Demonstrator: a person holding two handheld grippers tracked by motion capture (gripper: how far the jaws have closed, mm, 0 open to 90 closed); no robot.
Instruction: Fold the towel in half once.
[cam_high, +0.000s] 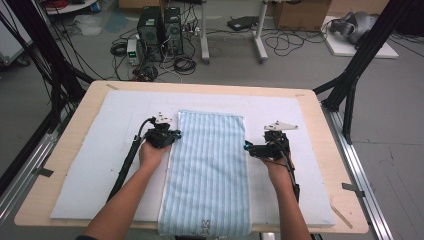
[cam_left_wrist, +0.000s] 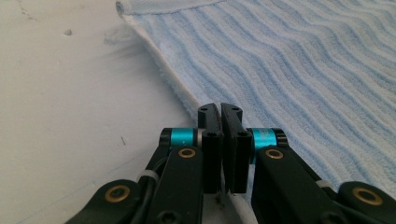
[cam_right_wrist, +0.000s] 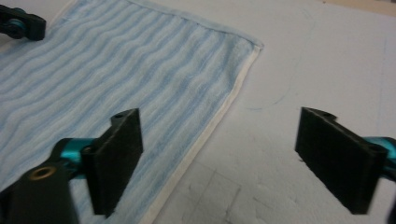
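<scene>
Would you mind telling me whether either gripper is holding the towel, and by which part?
The left gripper is shut on the striped towel at its left long edge. The right gripper holds nothing; its jaws stand open astride the right edge.

- The rectangular terry towel (cam_high: 209, 172) is pale blue with darker blue lengthwise stripes and a cream edge band.
- The white foam sheet (cam_high: 100, 155) under it is plain, with faint pencil marks.
- The bench (cam_high: 320, 115) is light wood, showing around the sheet.
- The left tongs (cam_left_wrist: 220, 112) are black with turquoise bands and brass rivets.
- The right tongs (cam_right_wrist: 219, 154) are black with turquoise too.
</scene>
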